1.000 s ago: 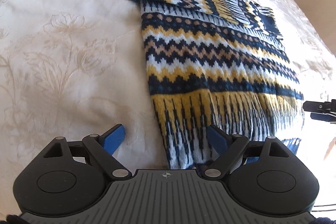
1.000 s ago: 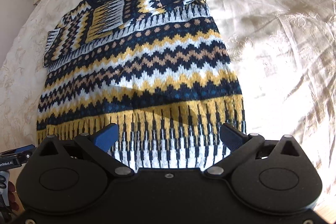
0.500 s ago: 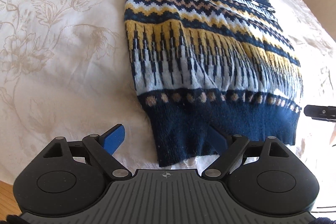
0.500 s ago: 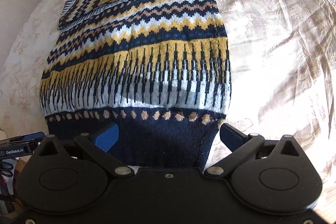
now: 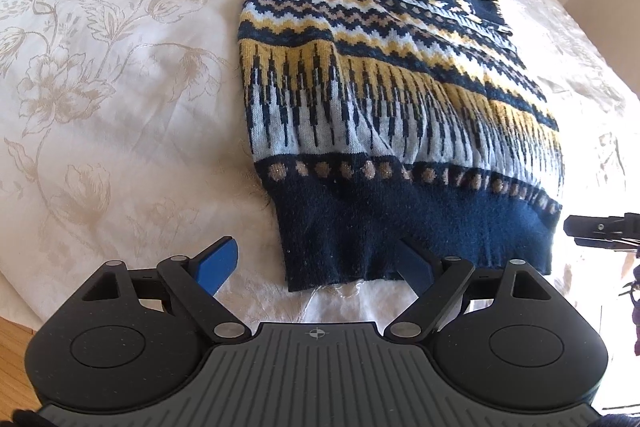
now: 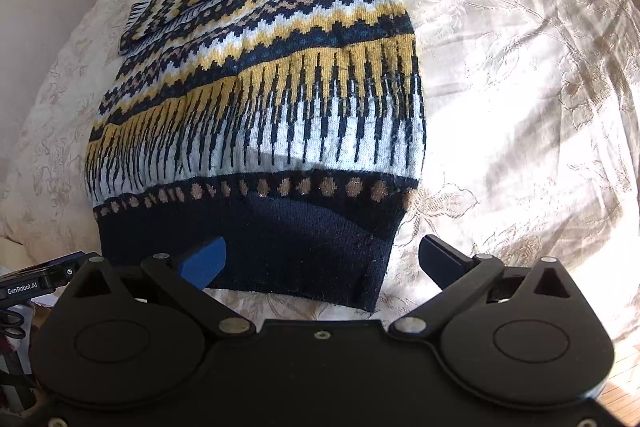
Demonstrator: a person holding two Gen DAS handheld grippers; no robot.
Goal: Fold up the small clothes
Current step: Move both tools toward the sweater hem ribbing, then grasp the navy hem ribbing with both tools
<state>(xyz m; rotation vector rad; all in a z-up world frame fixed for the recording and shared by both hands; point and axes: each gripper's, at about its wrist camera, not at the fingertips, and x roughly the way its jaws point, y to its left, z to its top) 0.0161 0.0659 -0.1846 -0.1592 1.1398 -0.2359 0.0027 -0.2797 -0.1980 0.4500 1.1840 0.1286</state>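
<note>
Across the last second both cameras are pulling back toward the near end of the bed, so that the navy ribbed hem (image 5: 416, 235), earlier hidden under the bodies of the tools, is now showing in full just ahead of the fingers; judging by this, the person is lining up for a grasp at the bottom edge, probably to carry it up toward the collar for the next fold. At the left of the left wrist view the cream floral bedspread (image 5: 100, 87) is lying bare, and the left gripper (image 5: 316, 265) is hovering over it with its fingers spread wide and holding nothing, the hem's left corner sitting between them. The sweater (image 5: 380, 99) is lying flat in the middle and right of that frame, its sleeves already folded in across the chest at the upper part of the frame, bands of navy, mustard, tan and white running across it. In the right wrist view the right gripper (image 6: 322, 261) is likewise gaping and empty, the hem's right corner between its fingers, sunlit bedspread filling the right of the frame
</note>
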